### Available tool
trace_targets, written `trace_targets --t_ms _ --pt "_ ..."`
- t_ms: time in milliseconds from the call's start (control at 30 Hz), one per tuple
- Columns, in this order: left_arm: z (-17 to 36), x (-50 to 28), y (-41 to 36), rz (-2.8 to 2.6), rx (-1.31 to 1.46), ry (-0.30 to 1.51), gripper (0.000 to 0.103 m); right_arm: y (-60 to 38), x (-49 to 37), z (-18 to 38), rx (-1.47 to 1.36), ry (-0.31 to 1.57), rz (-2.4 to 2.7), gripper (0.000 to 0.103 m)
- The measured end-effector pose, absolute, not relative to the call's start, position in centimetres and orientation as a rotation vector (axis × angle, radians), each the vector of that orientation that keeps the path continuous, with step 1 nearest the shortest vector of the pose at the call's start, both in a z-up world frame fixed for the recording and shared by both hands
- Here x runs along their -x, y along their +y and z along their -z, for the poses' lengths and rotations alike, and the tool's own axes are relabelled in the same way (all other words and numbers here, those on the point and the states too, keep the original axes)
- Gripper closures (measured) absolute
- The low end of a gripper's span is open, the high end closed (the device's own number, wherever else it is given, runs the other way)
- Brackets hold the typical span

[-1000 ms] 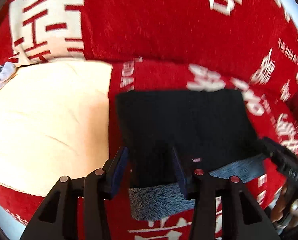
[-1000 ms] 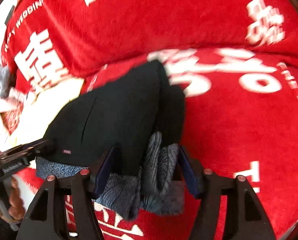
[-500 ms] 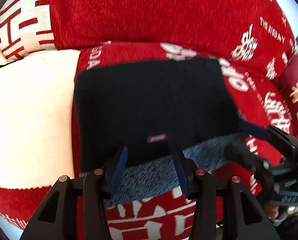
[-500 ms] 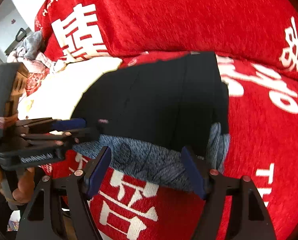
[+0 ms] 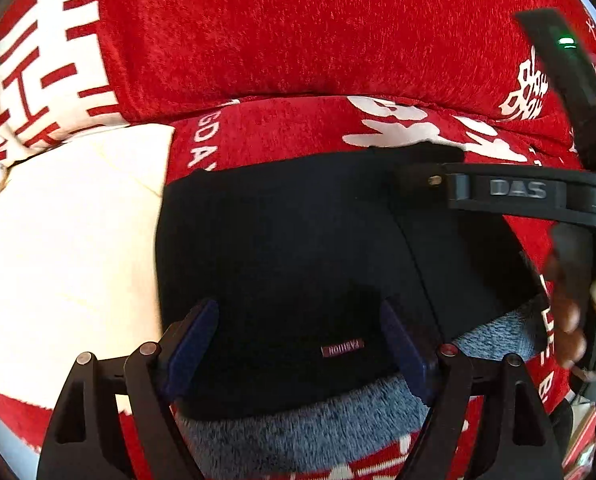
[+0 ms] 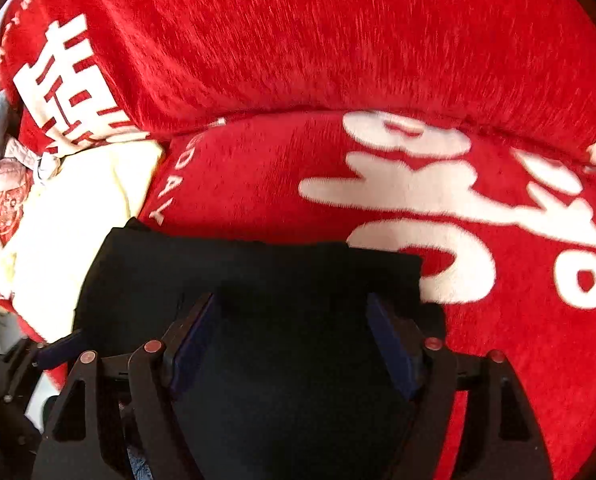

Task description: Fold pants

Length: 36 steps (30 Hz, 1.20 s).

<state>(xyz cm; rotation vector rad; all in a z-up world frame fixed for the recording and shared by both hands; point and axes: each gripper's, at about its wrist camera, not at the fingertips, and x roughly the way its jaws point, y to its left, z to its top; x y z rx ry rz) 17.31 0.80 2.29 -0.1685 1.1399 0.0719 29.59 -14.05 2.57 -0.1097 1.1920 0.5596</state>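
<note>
Fabric of the pants looked soft, limp and light, fleece-lined in grey along the near hem, so I judged that edges and corners were the places to take hold. My left gripper stood with jaws apart over the near hem, gripping nothing. My right gripper was likewise spread over the folded black cloth; contact was probably nil, though shadow hid it. The pants lay folded on the red sofa cover. A cream cushion lay just beside them on the left. Nothing blocked the fold.
</note>
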Motion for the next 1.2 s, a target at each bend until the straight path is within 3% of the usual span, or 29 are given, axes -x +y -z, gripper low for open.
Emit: trace_targets --t_ms 267,633,1200 --pt "-4.3 -12.9 1.6 -0.218 0.169 1.102 0.019 -18.0 -20.5 -8.9 0.213 1.056 -0.359 0.015" --pt "-4.3 -8.9 0.7 -0.172 0.217 1.111 0.019 -18.6 -14.5 -5.4 0.242 1.166 -0.306 0.015" --pt "-5.2 -6.6 -0.7 -0.218 0.188 1.072 0.019 -18.2 -12.6 -6.6 0.228 1.132 -0.283 0.015"
